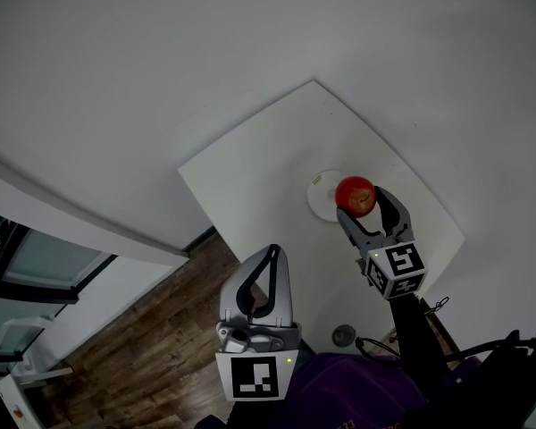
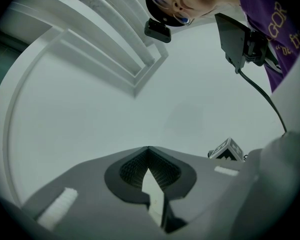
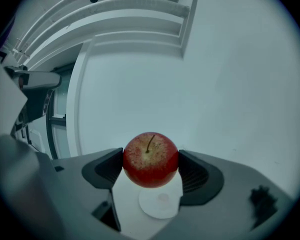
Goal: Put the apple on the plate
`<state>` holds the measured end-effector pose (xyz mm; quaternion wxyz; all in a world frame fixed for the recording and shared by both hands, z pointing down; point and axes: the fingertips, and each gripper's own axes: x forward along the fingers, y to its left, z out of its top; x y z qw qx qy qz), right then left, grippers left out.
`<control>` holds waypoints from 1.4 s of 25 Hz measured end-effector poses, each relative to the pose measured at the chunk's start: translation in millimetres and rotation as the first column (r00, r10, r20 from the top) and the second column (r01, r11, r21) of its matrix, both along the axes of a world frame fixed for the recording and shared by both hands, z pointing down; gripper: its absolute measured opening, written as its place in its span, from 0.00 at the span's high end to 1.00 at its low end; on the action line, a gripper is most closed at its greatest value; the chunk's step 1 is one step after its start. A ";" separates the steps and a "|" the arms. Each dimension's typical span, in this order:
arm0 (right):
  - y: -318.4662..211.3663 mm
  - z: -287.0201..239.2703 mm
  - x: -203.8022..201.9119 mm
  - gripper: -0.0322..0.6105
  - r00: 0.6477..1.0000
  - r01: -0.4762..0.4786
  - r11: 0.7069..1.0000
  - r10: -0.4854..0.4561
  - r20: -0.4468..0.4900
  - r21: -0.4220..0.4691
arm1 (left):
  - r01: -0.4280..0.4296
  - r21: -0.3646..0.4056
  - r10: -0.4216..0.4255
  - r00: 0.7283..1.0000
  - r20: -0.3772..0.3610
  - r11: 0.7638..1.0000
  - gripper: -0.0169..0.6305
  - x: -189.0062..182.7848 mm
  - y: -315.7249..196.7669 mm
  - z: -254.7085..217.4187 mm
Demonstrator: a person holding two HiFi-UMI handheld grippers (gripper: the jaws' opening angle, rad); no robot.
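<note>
Two grippers are showing, and only one is working. The right gripper [image 3: 150, 165] is clamping the red apple [image 3: 150, 159] between its jaws, one pad pressing each flank at the widest part. The left gripper [image 2: 148, 151] is idling with its jaws together and nothing between them, off to the right gripper's left and nearer me.

The apple is hanging just ahead of the right gripper's body, clear of the white table [image 1: 250, 177]. From the right gripper view, the small white plate [image 3: 160, 205] is lying below and slightly behind the fruit. From the head view, the apple [image 1: 355, 194] is overlapping the plate's [image 1: 316, 200] far-right edge.

I am judging the step in hand to be the lowering. I am advising a centred descent over the plate, the jaws parting only once the base is resting, since a round fruit released high is liable to roll off.

The stem is pointing up and tilting toward the gripper camera. The stem-to-base axis is running roughly upright, across the closing line; the body is near-round, so no marked long axis.
</note>
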<state>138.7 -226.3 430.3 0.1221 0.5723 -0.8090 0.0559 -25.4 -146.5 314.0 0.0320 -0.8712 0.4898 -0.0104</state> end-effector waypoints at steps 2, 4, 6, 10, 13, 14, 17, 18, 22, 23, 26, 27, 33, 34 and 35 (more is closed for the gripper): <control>-0.6 4.5 -1.8 0.40 1.000 0.007 1.000 -0.007 -0.019 -0.007 | 0.000 -0.010 0.000 1.000 0.013 1.000 0.96 -1.2 0.4 2.0; -0.8 9.0 -3.2 0.40 1.000 0.009 1.000 -0.009 -0.017 -0.025 | 0.003 -0.011 -0.003 1.000 0.011 1.000 0.96 -2.5 0.0 1.4; -1.0 13.4 -2.9 0.40 1.000 0.004 0.999 -0.005 -0.006 -0.044 | 0.004 -0.016 -0.004 1.000 0.020 1.000 0.96 -3.5 0.1 2.4; -1.3 21.9 -2.4 0.40 1.000 0.004 0.997 -0.004 -0.003 -0.071 | 0.012 -0.026 -0.011 1.000 0.019 1.000 0.96 -6.1 1.2 3.4; -3.2 26.3 -1.8 0.40 1.000 0.000 0.997 0.000 0.000 -0.083 | 0.014 -0.031 -0.013 1.000 0.028 0.999 0.96 -6.9 1.6 4.9; -4.0 27.2 -1.9 0.40 1.000 -0.001 0.996 0.001 0.000 -0.086 | 0.014 -0.034 -0.013 0.999 0.033 0.999 0.96 -7.0 1.8 5.8; -6.0 29.6 -1.7 0.40 1.000 0.000 0.996 0.000 -0.002 -0.094 | 0.015 -0.039 -0.014 0.999 0.030 0.999 0.96 -6.5 2.7 6.3; -6.6 30.4 -1.5 0.40 1.000 0.000 0.995 0.000 -0.002 -0.097 | 0.017 -0.042 -0.016 1.000 0.026 0.999 0.96 -6.6 3.2 6.6; -8.1 33.2 -1.3 0.40 1.000 0.003 0.994 -0.003 -0.001 -0.107 | 0.020 -0.045 -0.019 0.999 0.037 0.999 0.96 -7.8 5.4 6.3; -8.3 33.6 -1.5 0.40 1.000 0.004 0.994 -0.004 0.000 -0.111 | 0.021 -0.045 -0.020 0.999 0.041 0.999 0.96 -8.3 6.3 5.8; -9.5 36.8 -1.5 0.40 1.000 0.008 0.992 -0.007 0.005 -0.123 | 0.025 -0.050 -0.022 0.998 0.056 0.998 0.96 -9.4 8.2 6.6; -12.6 40.9 -0.8 0.40 1.000 0.010 0.992 -0.010 0.005 -0.127 | 0.028 -0.058 -0.025 0.998 0.061 0.998 0.96 -9.1 6.1 10.3; -34.7 69.5 5.5 0.40 1.000 0.025 0.988 -0.025 0.001 -0.149 | 0.045 -0.050 -0.040 0.994 0.101 0.998 0.96 -5.9 -12.4 27.4; -34.7 69.9 5.2 0.40 1.000 0.023 0.988 -0.023 0.002 -0.152 | 0.048 -0.048 -0.043 0.994 0.099 0.998 0.96 -7.3 -12.0 25.5; -34.8 70.4 4.9 0.40 1.000 0.021 0.988 -0.021 0.001 -0.154 | 0.048 -0.044 -0.044 0.994 0.099 0.998 0.96 -8.5 -11.8 23.8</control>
